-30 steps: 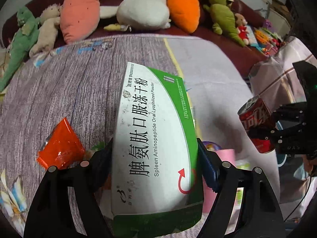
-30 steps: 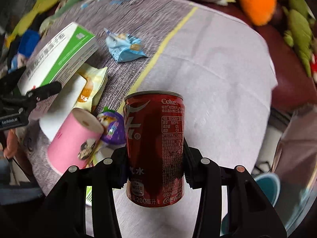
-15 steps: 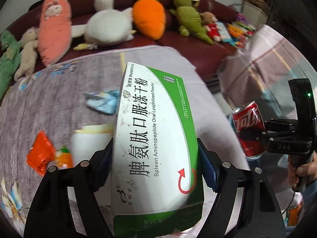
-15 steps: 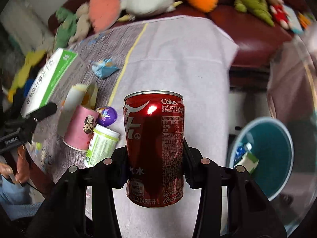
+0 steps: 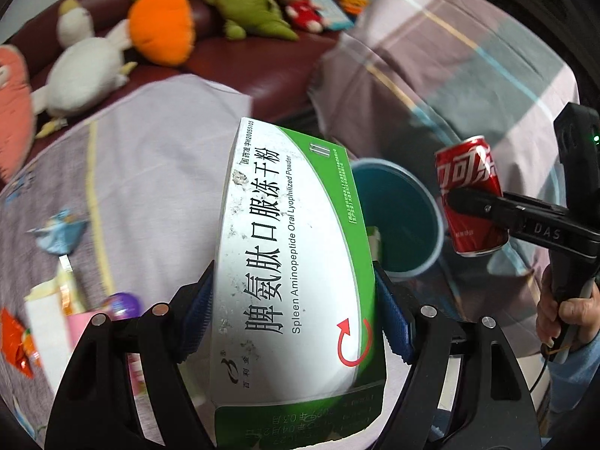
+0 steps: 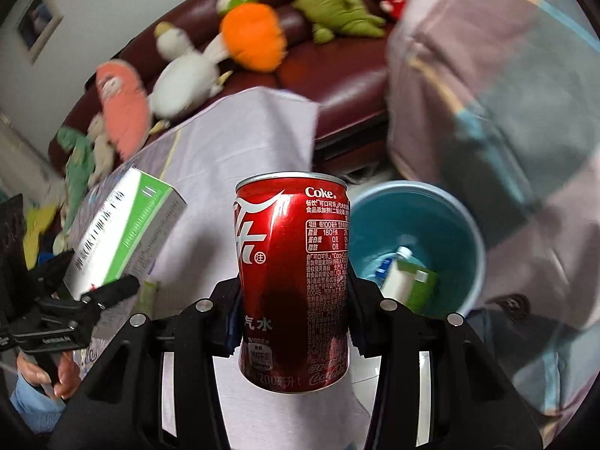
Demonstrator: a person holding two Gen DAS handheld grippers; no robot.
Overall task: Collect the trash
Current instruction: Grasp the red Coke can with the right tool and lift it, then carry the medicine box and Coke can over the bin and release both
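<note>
Left tongs [image 5: 292, 311] clamped across a light, crushable cardboard medicine box [image 5: 288, 255]; right tongs [image 6: 292, 322] pinching the slick red can [image 6: 292, 277] mid-body, probably empty. Teal bin [image 6: 468, 232] just beyond both.

My right gripper [image 6: 294, 322] clamps a red cola can [image 6: 294, 277] upright between its pads. Just beyond it to the right stands a teal bin [image 6: 465, 232] holding a bottle and a carton. At left, my left gripper [image 6: 90, 285] grips a green-and-white box [image 6: 123, 232].
</note>
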